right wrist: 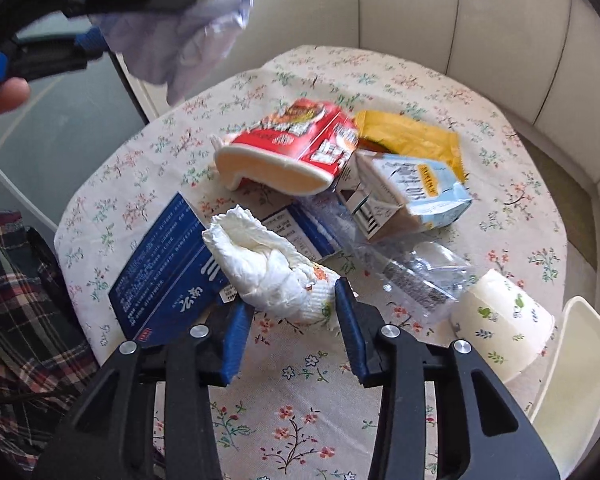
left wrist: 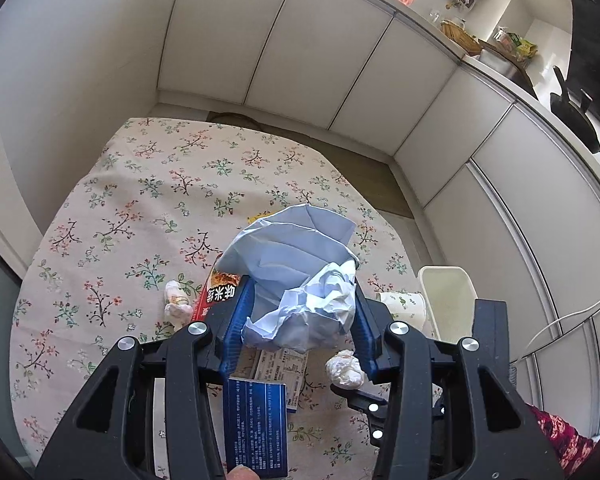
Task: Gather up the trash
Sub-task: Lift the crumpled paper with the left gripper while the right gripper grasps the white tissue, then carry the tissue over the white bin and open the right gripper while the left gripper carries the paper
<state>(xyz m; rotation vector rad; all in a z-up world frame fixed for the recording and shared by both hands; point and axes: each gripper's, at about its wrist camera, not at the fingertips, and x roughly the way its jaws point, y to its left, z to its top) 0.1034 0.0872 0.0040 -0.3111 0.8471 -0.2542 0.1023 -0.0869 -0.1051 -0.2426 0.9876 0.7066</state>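
My left gripper [left wrist: 300, 308] is shut on a crumpled pale blue paper [left wrist: 300, 276] and holds it above the flowered table [left wrist: 140, 208]. It shows blurred at the top left of the right wrist view [right wrist: 180, 40]. My right gripper [right wrist: 296, 320] is open around a crumpled white tissue [right wrist: 272, 268] lying on the table; the fingers do not press it. Behind it lie a dark blue box [right wrist: 168, 268], a red noodle cup [right wrist: 292, 148] on its side, a light blue carton [right wrist: 412, 196], a yellow wrapper [right wrist: 412, 136] and a clear plastic bag [right wrist: 416, 268].
A white paper cup [right wrist: 500, 320] lies on its side at the right, next to a white bin [right wrist: 572, 380] off the table edge. Two small tissue wads [left wrist: 176, 306] [left wrist: 346, 368] lie on the cloth. White cabinets [left wrist: 340, 60] stand behind.
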